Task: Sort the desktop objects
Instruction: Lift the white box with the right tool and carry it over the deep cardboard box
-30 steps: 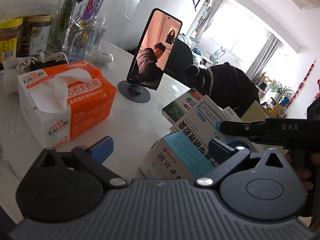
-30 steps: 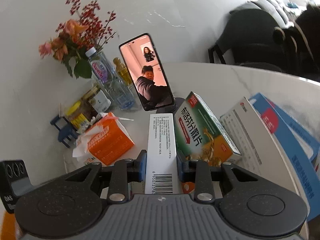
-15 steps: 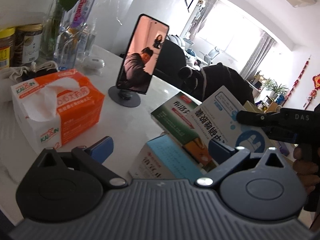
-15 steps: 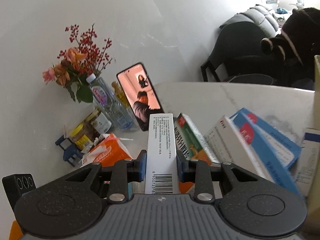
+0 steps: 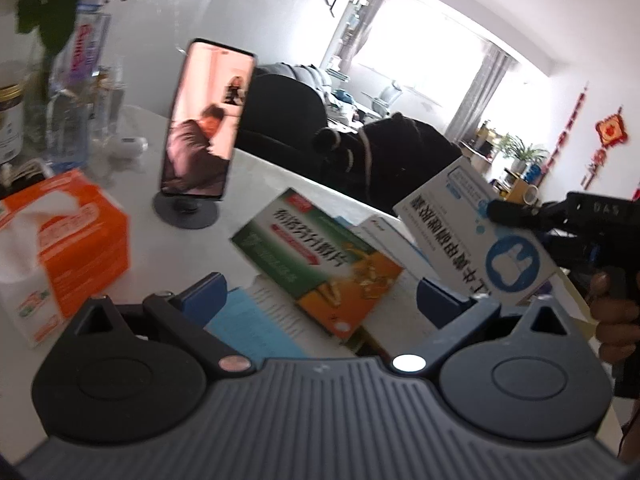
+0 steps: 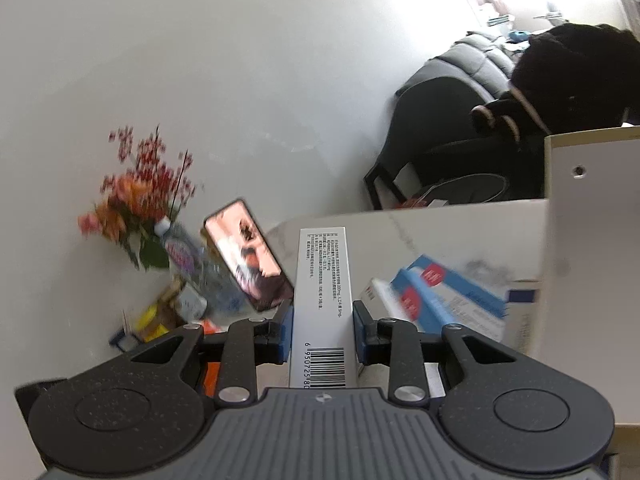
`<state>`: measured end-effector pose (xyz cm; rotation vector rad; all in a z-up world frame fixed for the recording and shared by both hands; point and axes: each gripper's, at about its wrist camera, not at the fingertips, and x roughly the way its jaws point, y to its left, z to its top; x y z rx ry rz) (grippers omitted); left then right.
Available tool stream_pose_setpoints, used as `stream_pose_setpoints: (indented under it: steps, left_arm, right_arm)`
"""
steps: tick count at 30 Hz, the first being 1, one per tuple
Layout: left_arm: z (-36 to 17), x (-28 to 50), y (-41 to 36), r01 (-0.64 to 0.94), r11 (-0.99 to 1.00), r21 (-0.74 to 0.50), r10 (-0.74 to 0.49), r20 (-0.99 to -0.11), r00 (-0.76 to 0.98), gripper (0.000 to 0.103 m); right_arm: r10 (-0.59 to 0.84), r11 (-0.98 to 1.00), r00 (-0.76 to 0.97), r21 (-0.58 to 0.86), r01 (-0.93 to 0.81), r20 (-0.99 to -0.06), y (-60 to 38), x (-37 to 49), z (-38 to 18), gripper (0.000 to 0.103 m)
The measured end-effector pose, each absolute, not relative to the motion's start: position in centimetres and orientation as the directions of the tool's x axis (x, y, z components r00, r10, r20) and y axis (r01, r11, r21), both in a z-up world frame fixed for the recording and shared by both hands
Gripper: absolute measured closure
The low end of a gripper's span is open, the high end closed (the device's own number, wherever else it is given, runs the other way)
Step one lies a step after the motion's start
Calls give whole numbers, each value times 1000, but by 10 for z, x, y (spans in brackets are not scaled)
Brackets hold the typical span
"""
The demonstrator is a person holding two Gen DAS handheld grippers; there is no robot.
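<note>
The right tool (image 6: 322,330) pinches a white medicine box (image 6: 322,300) clear of the surface (image 6: 460,232) for sorting; the left tool (image 5: 320,292) gapes empty.

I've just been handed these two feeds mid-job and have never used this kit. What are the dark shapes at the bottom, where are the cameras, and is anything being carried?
There is no robot arm here: a person holds a pair of tongs in each hand, and a fisheye camera on each looks forward along its fingers. The dark shapes are the tongs' own bodies.

In the left view, the left tongs stand open and empty over a green and orange medicine box. On the white table are also an orange tissue box and a phone on a stand.

In the right view, the right tongs are shut on a white and blue medicine box, seen edge-on with its barcode. The left view shows its face, held in the air.
</note>
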<state>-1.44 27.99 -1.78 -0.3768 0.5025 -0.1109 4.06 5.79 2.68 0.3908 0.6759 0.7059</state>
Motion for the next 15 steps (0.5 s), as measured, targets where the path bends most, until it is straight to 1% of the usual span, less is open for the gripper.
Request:
stream_pose_setpoints:
  steps: [6, 15]
  left_arm:
    - [-13, 1, 254, 85, 917, -389, -264, -434, 861, 0]
    - [-15, 18, 231, 123, 893, -433, -322, -424, 846, 0]
  right_arm:
    - [648, 742, 645, 527, -414, -406, 16, 42, 41, 71]
    - [528, 819, 734, 485, -308, -426, -34, 56, 42, 71]
